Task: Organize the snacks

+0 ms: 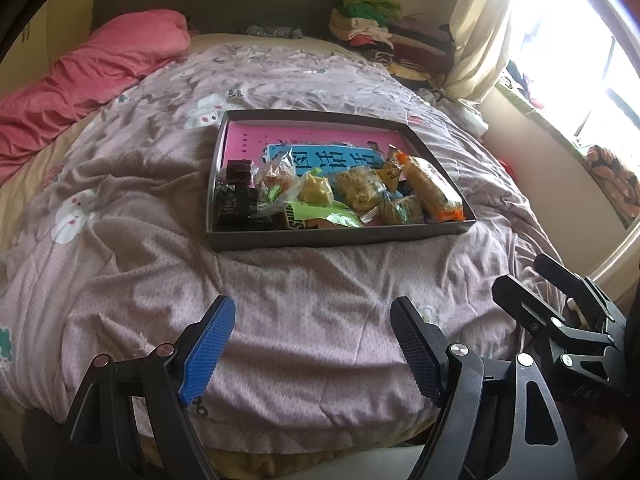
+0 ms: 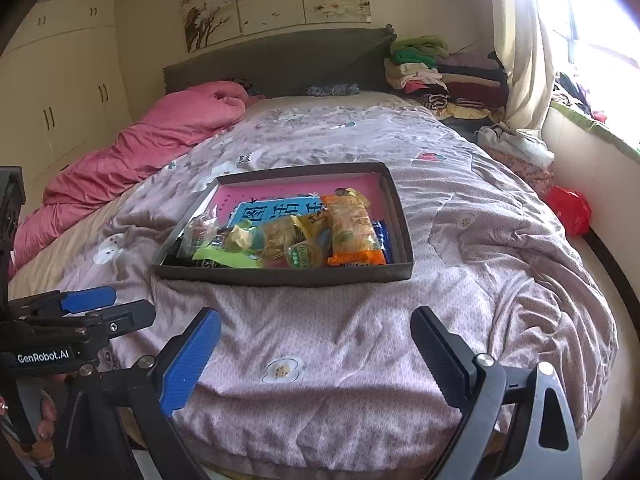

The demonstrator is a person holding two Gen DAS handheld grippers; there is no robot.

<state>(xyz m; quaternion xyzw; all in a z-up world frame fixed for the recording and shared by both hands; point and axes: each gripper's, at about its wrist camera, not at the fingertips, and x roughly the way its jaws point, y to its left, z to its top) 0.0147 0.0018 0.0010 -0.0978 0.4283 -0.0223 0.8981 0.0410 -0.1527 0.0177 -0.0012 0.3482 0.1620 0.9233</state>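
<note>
Left wrist view shows the left gripper and right gripper both spread and empty, low over the bed, with the snacks all piled in the tray straight ahead, so gathering looks done, neatening perhaps left

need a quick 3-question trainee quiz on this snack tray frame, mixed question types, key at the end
1. True or false: the left gripper is shut on a snack.
2. Multiple choice: the long orange-ended packet lies A) on the quilt, B) along the right side of the tray, C) on the pink duvet.
3. Fill in: the tray rests on the ___ of the bed, and the right gripper is ___.

Key: 1 false, both grippers are open and hold nothing. 2 B. 3 quilt; open.
</note>
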